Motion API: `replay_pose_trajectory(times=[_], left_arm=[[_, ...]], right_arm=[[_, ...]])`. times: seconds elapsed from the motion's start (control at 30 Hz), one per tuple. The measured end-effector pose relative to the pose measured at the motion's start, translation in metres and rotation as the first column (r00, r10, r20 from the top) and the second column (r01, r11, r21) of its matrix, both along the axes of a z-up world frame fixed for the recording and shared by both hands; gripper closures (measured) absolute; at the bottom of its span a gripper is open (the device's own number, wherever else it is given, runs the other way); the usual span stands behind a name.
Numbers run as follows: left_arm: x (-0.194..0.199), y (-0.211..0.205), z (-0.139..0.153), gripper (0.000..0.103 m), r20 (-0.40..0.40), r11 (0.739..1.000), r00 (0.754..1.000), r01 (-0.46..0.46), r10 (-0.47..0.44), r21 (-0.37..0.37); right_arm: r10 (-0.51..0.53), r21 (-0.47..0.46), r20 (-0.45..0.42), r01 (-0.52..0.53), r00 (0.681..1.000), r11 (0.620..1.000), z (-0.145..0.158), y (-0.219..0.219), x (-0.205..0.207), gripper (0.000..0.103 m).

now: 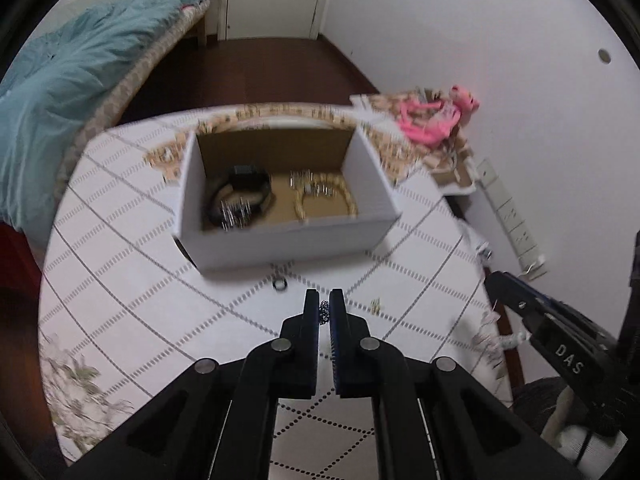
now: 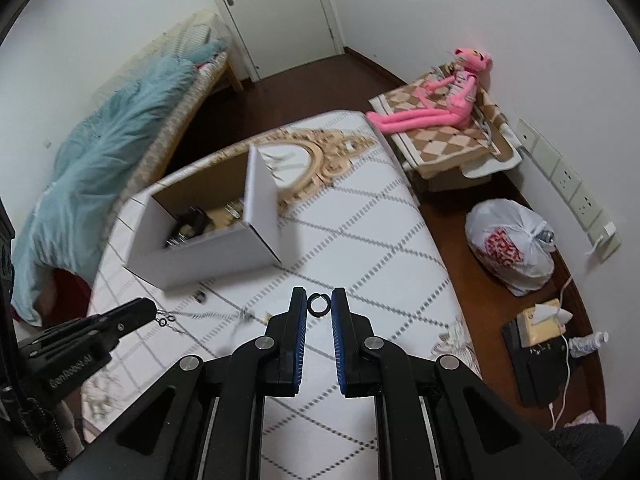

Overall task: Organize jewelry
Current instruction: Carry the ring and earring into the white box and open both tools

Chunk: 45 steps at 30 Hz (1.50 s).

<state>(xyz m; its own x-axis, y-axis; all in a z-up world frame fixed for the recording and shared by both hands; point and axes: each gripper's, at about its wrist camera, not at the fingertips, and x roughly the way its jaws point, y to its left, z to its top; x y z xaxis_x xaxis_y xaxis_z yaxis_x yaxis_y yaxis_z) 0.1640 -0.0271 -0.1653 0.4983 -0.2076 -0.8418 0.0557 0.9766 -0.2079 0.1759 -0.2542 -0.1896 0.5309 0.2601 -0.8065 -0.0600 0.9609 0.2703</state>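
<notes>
Nearest, the left claw (image 1: 324, 309) pinches a chain (image 1: 324, 313), which only the right view shows trailing level toward the ring (image 2: 319, 304) clamped face-on in the right claw (image 2: 319, 307), both above the surface (image 1: 140, 280), box (image 1: 280, 240) beyond.

Your left gripper (image 1: 324, 304), a black two-finger tool with blue-lined pads, points steeply down over the table, its jaws pinched tight on a small sparkly silver chain piece (image 1: 324, 313). Your right gripper (image 2: 319, 302), of the same black build, tilts down at a similar angle with its jaws nearly together, clamping a small black ring (image 2: 319, 304) upright between the fingertips. In each wrist view the other gripper shows at the edge.
</notes>
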Motion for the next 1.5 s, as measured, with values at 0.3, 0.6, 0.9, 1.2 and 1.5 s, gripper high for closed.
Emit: replay_pose_trajectory(times=[0.3, 0.6, 0.9, 1.2, 1.5], left_arm=[[0.023, 0.028, 0.067, 0.101, 0.111, 1.0, 0.994, 0.007, -0.008, 0.011], [0.072, 0.044, 0.086, 0.101, 0.136, 1.0, 0.991, -0.008, 0.007, 0.01], [0.119, 0.061, 0.047, 0.1, 0.025, 0.999, 0.999, -0.035, 0.036, -0.015], [0.14, 0.078, 0.015, 0.096, -0.11, 0.993, 0.987, -0.114, 0.113, -0.007], [0.131, 0.091, 0.012, 0.021, -0.073, 0.977, 0.977, -0.193, 0.2, 0.096]], right_arm=[[0.095, 0.071, 0.043, -0.098, 0.995, 0.993, 0.048, 0.019, 0.029, 0.09], [0.19, 0.089, 0.029, -0.192, 0.981, 0.977, 0.069, 0.055, 0.097, 0.09], [0.27, 0.032, -0.094, -0.268, 0.958, 0.963, 0.035, 0.093, 0.146, 0.09], [0.322, 0.015, -0.239, -0.328, 0.916, 0.945, -0.004, 0.114, 0.171, 0.09], [0.293, 0.0, -0.291, -0.306, 0.911, 0.952, -0.008, 0.114, 0.181, 0.048]])
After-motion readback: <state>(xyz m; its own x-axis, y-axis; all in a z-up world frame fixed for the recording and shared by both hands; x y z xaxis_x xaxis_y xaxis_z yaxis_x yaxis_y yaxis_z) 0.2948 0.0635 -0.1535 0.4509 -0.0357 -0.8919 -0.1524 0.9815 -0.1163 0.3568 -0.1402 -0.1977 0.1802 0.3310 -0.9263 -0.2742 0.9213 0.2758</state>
